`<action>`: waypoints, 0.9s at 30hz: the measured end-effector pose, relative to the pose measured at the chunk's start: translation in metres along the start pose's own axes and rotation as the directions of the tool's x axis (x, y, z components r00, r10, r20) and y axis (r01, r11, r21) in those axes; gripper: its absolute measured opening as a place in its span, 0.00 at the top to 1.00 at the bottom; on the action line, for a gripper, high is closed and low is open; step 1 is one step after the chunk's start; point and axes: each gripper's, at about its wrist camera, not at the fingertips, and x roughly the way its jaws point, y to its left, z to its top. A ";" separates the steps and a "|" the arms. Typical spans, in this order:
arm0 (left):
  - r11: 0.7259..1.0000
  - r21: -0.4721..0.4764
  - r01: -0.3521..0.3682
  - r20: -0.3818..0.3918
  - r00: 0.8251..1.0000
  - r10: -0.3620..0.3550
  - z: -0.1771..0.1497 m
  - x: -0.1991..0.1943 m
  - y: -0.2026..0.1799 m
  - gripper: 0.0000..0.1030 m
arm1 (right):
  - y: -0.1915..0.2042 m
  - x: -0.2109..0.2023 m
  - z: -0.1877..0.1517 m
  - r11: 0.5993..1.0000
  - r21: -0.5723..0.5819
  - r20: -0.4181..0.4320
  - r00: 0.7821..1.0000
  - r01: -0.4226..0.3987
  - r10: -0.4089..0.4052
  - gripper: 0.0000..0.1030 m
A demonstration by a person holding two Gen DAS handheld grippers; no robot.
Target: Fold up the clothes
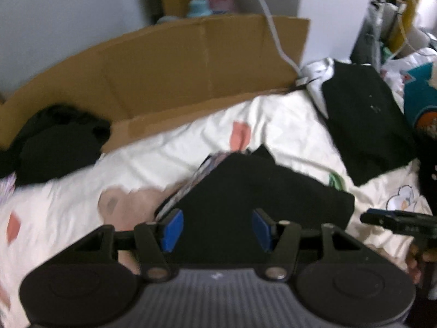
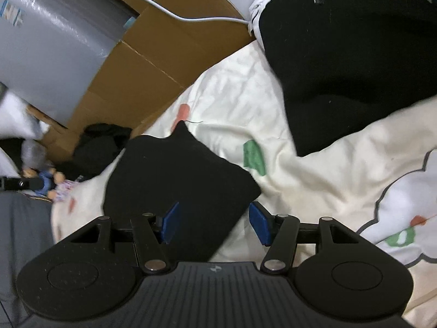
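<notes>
Broadly, the left wrist view shows a bed covered by a cream quilt printed with pink patches and a pale bear shape. Along its far edge a flattened cardboard sheet leans against a white wall, with a white cable running down across it. A crumpled black garment sits at the left, partly on the cardboard. A folded black garment lies at the right over something white, with a teal printed item beside it. In the foreground a small black folded cloth rests on the quilt, partly over a patterned piece at its left edge. The left gripper hangs just above this cloth, its blue pads spread apart with nothing pinched between them. At the right edge the tip of the right gripper shows, side on.

From the right wrist view, the same cream quilt carries green and red patches and a white cloud outline. The black folded cloth lies left of centre, one corner pointing up. The right gripper stands over its near right edge, jaws apart and pressing on nothing. The larger folded black garment fills the upper right. Cardboard and a shiny grey wrapped bulk stand at the upper left, and a small doll lies at the left edge.
</notes>
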 end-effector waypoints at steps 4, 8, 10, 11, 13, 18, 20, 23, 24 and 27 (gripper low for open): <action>0.997 -0.043 0.061 0.028 0.998 -0.060 -0.014 0.026 0.013 0.42 | 0.012 0.007 -0.003 0.997 -0.071 0.020 1.000 0.020 -0.019 0.41; 0.998 -0.033 0.050 0.050 0.998 -0.048 -0.027 0.049 0.030 0.42 | 0.015 0.022 -0.002 0.996 -0.083 -0.001 0.999 0.044 -0.044 0.41; 0.999 -0.008 0.043 0.048 0.998 -0.042 -0.025 0.056 0.033 0.42 | 0.008 0.031 -0.002 0.997 -0.054 -0.042 0.997 0.057 -0.059 0.41; 0.999 0.012 0.049 0.054 0.997 -0.049 -0.023 0.058 0.033 0.42 | 0.005 0.035 -0.002 0.998 -0.036 -0.059 0.996 0.060 -0.062 0.41; 0.997 0.047 0.066 0.067 0.995 -0.069 -0.016 0.065 0.032 0.42 | 0.001 0.040 -0.004 0.998 -0.005 -0.087 0.994 0.063 -0.063 0.41; 0.985 0.100 0.139 0.068 0.987 -0.146 0.003 0.098 0.024 0.43 | 0.004 0.043 -0.003 0.998 -0.020 -0.104 0.992 0.066 -0.068 0.41; 0.978 0.147 0.151 0.070 0.984 -0.162 0.005 0.110 0.018 0.49 | 0.001 0.046 0.002 0.997 0.003 -0.120 0.990 0.071 -0.070 0.41; 0.971 0.200 0.133 0.021 0.990 -0.140 0.001 0.126 0.012 0.58 | 0.002 0.050 0.006 0.997 -0.002 -0.134 0.988 0.077 -0.077 0.41; 0.975 0.180 0.134 0.006 0.991 -0.137 -0.001 0.131 0.015 0.63 | 0.003 0.052 0.008 0.997 -0.005 -0.140 0.987 0.080 -0.080 0.41; 0.984 0.102 0.147 0.028 0.988 -0.150 -0.008 0.134 0.028 0.84 | 0.004 0.054 0.007 0.995 -0.044 -0.154 0.983 0.094 -0.100 0.41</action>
